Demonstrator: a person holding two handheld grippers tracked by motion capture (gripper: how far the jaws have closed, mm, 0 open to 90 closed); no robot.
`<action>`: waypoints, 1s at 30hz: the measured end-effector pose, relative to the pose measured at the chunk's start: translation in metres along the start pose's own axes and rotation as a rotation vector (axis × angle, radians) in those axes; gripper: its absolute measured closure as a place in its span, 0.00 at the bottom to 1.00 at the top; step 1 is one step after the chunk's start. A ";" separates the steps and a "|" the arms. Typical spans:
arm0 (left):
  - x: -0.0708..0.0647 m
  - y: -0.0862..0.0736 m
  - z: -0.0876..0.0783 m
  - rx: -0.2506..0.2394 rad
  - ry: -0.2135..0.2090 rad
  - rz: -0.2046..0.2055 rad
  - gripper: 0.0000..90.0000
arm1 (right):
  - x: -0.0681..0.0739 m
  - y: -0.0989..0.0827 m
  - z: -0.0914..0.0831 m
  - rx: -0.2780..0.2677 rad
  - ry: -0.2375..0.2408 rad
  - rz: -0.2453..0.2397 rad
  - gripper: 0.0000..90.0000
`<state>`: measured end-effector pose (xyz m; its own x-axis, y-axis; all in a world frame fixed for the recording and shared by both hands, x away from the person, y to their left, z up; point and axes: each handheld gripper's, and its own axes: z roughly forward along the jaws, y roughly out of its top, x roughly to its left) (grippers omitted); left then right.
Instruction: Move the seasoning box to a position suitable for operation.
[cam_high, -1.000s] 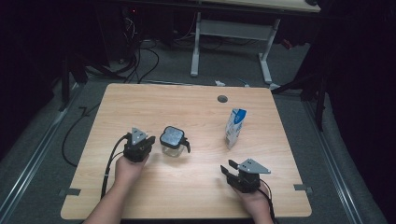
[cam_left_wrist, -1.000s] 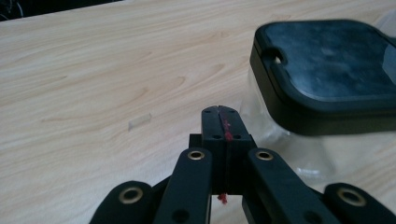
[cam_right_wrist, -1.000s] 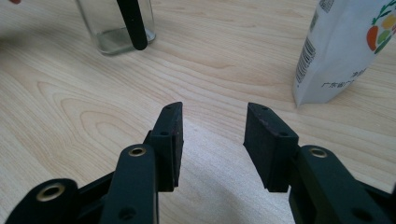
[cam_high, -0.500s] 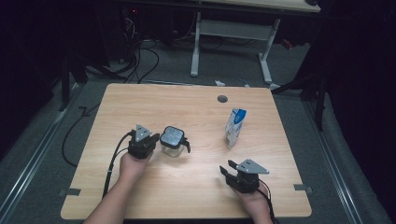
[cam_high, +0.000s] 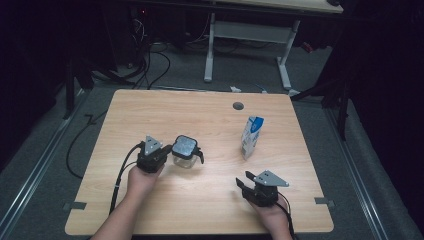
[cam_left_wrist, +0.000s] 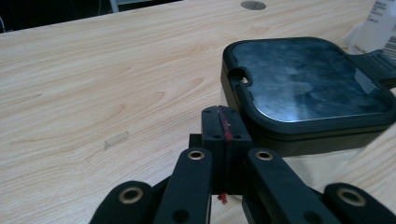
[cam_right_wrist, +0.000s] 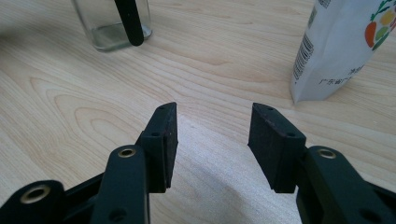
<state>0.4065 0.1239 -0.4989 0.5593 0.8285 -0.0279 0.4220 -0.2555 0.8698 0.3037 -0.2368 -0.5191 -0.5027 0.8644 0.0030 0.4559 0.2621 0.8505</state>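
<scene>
A square glass jar (cam_high: 185, 151) with a black clip lid (cam_left_wrist: 308, 84) stands left of the table's middle. My left gripper (cam_high: 168, 149) lies right beside its left side, jaws pressed together (cam_left_wrist: 219, 122) with nothing between them, tips close to the lid's edge. A white and blue carton (cam_high: 251, 136) stands upright to the right. My right gripper (cam_high: 244, 180) rests near the front edge; its jaws (cam_right_wrist: 212, 126) have just been opening and stand apart over bare wood, pointing between the jar (cam_right_wrist: 112, 23) and the carton (cam_right_wrist: 341, 51).
The wooden table (cam_high: 210, 115) has a round cable hole (cam_high: 238, 106) near its far edge. A small clear scrap (cam_left_wrist: 116, 139) lies on the wood by the left gripper. Cables and a white desk frame (cam_high: 245, 30) are on the floor behind.
Both hands stay where they were. The right gripper's jaws look slightly wider apart than a second ago.
</scene>
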 end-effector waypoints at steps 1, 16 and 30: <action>-0.001 0.000 -0.001 -0.002 0.001 0.002 1.00 | 0.000 0.000 0.000 -0.001 0.000 0.001 0.58; -0.032 -0.012 -0.018 -0.020 -0.025 0.032 1.00 | -0.001 0.000 0.000 -0.001 0.000 0.003 0.57; -0.056 -0.019 -0.025 -0.037 -0.037 0.019 0.93 | -0.002 0.000 -0.001 -0.004 0.002 0.006 0.57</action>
<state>0.3491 0.0950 -0.5018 0.5931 0.8046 -0.0291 0.3850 -0.2516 0.8879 0.3036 -0.2386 -0.5184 -0.5017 0.8650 0.0088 0.4554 0.2555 0.8528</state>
